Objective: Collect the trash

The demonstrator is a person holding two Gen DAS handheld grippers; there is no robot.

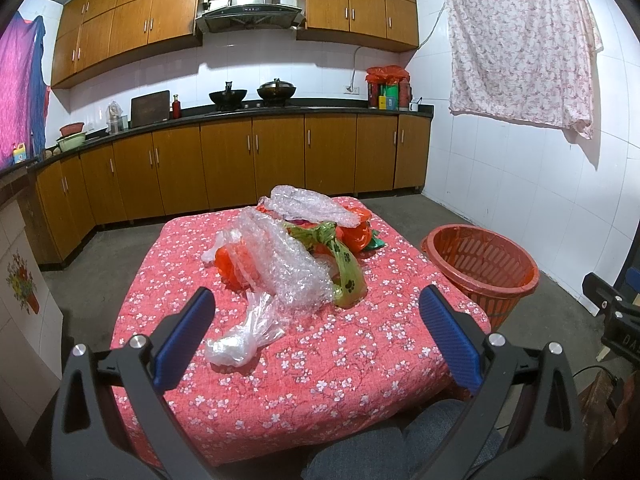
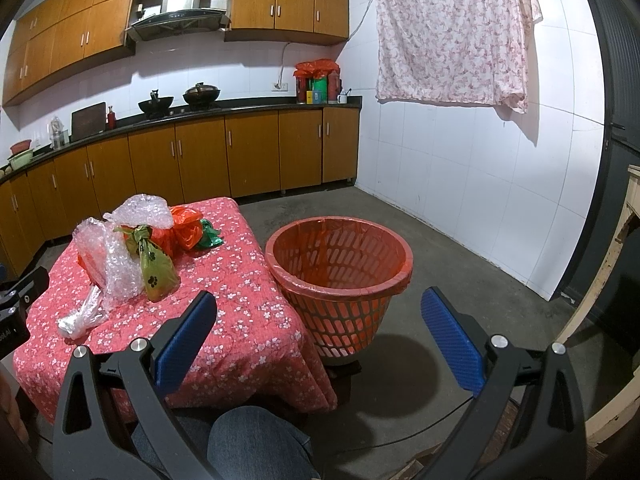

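Note:
A pile of trash lies on the table with the red flowered cloth (image 1: 320,360): bubble wrap (image 1: 288,268), a clear plastic bag (image 1: 244,340) nearest me, orange bags (image 1: 356,236) and a green paw-print bag (image 1: 348,276). My left gripper (image 1: 316,296) is open just short of the clear bag, holding nothing. The orange lined basket (image 2: 340,264) stands on the floor right of the table (image 2: 240,320). My right gripper (image 2: 320,300) is open and empty in front of the basket. The same pile, with the green bag (image 2: 158,272), appears at the left of the right wrist view.
Wooden kitchen cabinets (image 1: 240,160) and a counter with woks run along the back wall. A flowered sheet (image 1: 520,44) hangs on the white tiled wall at right. The person's jeans-clad knee (image 2: 256,440) is below the grippers. Bare concrete floor (image 2: 460,264) surrounds the basket (image 1: 480,268).

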